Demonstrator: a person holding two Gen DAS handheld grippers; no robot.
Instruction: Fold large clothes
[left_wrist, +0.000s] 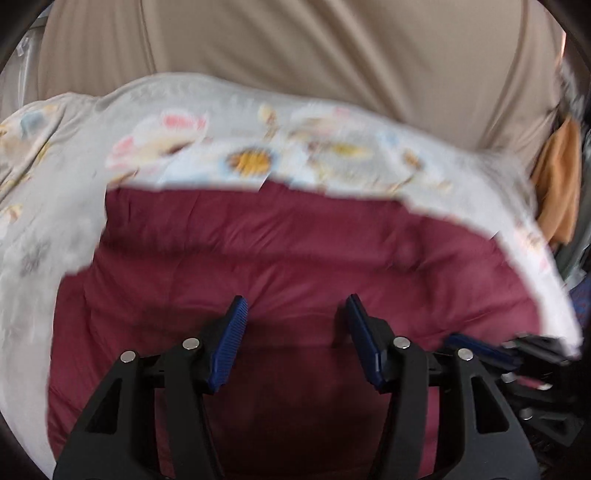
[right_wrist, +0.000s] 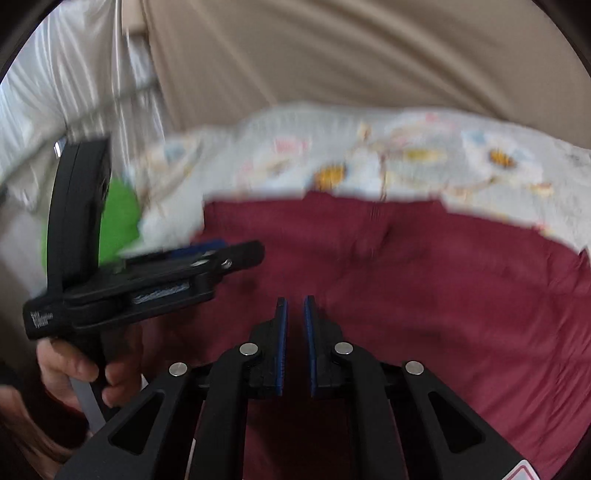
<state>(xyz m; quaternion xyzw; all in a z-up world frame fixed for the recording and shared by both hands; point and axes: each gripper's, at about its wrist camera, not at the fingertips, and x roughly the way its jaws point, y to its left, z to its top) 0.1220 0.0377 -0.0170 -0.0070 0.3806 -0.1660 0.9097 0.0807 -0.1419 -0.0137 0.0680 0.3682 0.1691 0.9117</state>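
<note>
A large maroon garment lies spread on a floral-print bedsheet; it also fills the right wrist view. My left gripper is open and empty, its blue pads wide apart just above the maroon cloth. It also shows from the side in the right wrist view, held by a hand at the left. My right gripper hovers over the garment with its pads nearly together, a narrow gap between them and nothing held. It shows at the right edge of the left wrist view.
A beige curtain hangs behind the bed. The floral sheet runs along the garment's far edge. An orange cloth hangs at the far right. A green object and white fabric sit at the left.
</note>
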